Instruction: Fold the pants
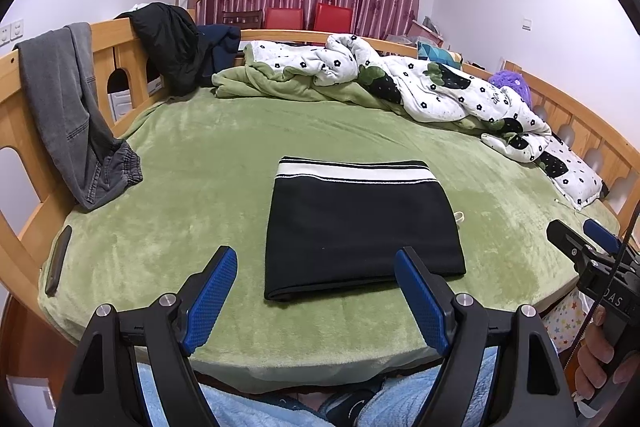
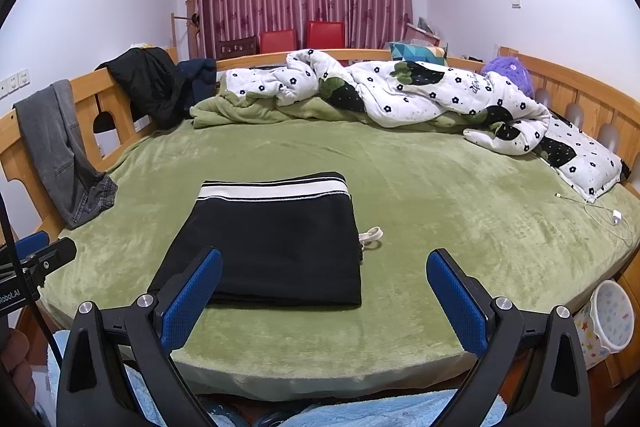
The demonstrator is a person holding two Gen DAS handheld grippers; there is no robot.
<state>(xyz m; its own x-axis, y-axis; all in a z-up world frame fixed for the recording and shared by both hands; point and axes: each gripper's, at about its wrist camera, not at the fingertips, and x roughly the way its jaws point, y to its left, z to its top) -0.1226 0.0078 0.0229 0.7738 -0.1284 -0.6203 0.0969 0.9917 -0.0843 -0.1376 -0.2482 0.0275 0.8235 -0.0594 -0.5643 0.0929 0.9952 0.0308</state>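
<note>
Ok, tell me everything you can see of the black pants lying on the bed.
The black pants lie folded into a compact, roughly rectangular stack, flat on the green plush bed cover near its front edge. The fabric looks like a soft, matte knit. The white waistband with thin black stripes faces the far side; a rounded fold faces the camera, layers showing at the near left corner. A white drawstring pokes out on the right side. Neither claw touches them; both are open and held short of the stack.

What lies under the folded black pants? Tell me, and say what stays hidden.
The folded black pants with a white waistband rest on the green plush bed cover. A white drawstring loop pokes out at their right edge. Their inner layers are hidden.
</note>
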